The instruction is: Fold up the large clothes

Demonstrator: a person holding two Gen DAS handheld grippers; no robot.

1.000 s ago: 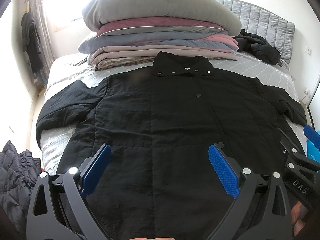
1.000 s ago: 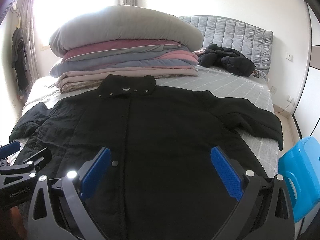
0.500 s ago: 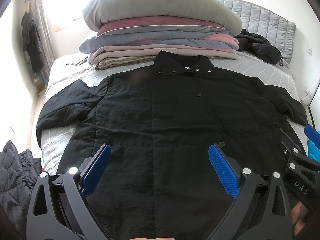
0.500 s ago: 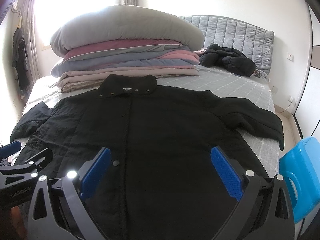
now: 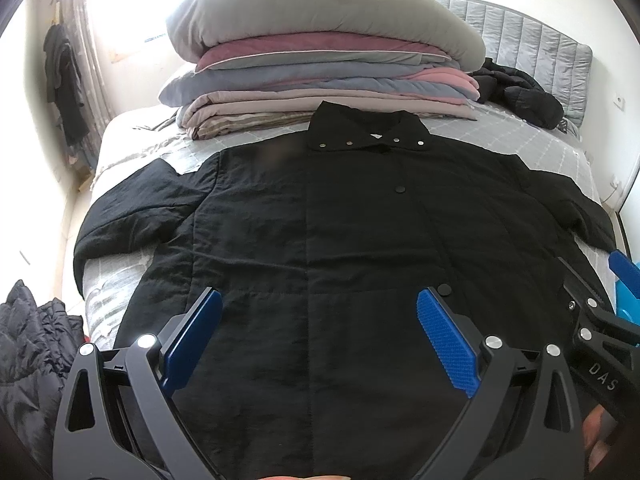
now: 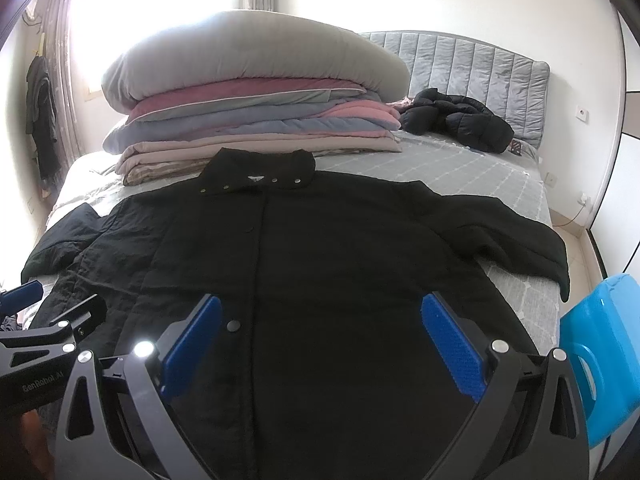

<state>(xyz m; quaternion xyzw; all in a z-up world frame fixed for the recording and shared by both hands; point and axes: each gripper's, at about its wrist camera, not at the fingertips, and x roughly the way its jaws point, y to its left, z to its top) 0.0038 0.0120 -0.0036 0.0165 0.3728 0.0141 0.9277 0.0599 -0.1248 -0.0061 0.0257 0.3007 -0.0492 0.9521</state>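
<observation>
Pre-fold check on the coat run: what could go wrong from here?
1. The long black quilted coat is slippery-looking and bulky; either open gripper may pinch only the top layer.
2. Its right sleeve reaches the bed edge and could slide off.
3. The collar touches the stacked folded quilts; pulling might drag them.

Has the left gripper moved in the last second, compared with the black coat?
No. The open left gripper frames the same lower part of the black coat; its collar sits at the same place in the left wrist view.
</observation>
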